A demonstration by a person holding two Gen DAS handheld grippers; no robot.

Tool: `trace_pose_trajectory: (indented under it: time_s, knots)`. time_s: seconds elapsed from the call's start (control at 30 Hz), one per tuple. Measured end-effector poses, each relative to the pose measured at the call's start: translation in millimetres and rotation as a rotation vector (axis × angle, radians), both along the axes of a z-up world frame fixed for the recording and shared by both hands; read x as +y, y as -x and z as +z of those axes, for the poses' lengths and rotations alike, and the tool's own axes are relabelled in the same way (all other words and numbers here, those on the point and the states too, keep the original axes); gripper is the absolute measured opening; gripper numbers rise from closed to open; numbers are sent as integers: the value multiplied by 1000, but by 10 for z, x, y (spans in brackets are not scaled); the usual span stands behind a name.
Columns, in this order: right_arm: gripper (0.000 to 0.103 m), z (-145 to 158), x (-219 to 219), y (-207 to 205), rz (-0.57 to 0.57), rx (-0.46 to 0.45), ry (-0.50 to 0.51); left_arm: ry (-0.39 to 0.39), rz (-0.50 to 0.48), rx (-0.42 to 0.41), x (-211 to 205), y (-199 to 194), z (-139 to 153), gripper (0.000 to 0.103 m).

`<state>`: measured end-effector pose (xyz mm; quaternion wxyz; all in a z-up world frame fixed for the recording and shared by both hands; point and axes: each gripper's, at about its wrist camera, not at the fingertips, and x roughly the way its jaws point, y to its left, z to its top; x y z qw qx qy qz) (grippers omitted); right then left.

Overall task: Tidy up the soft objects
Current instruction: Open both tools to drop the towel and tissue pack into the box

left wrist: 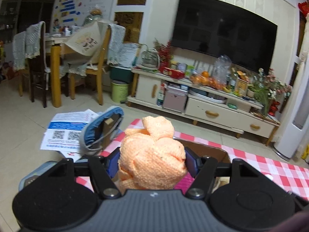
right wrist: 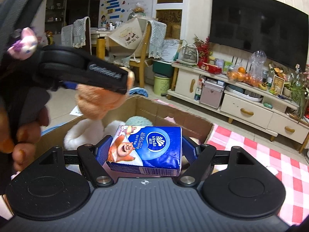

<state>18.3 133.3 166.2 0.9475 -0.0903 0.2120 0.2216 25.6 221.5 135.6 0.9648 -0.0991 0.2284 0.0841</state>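
My left gripper [left wrist: 152,162] is shut on a bundled orange knitted cloth [left wrist: 152,150], which bulges up between the blue pads. Below it lies the open cardboard box [left wrist: 209,149]. In the right wrist view, my right gripper [right wrist: 146,150] is shut on a blue Vinda tissue pack [right wrist: 152,147], held flat over the same cardboard box [right wrist: 173,114]. The left gripper [right wrist: 115,81] with its orange cloth [right wrist: 100,100] hangs over the box's left side, a hand [right wrist: 23,139] behind it. A white fluffy item [right wrist: 83,133] and a teal fuzzy ball [right wrist: 136,120] lie inside the box.
The box stands on a red-and-white checked cloth [right wrist: 251,154]. A blue slipper [left wrist: 102,129] and printed sheets [left wrist: 65,129] lie to the left on the floor. A TV cabinet [left wrist: 222,114] crowded with goods runs along the far wall, and dining chairs [left wrist: 100,67] stand at the back left.
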Motion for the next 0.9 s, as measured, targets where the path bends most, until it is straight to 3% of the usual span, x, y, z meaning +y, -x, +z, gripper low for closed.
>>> trace_pose_trajectory:
  time_s: [0.37,0.57,0.9]
  knots:
    - [96,-132,-8,210,59,115,-12,-4,-64,56,28,-95,-120,70]
    - [101,10,-86,346,58,83,-37,-14,-77,76,0,-120,-129,83]
    - [101,129,-352,571,-53,19,-69,-40,-100,52,-161,-72,-57,83]
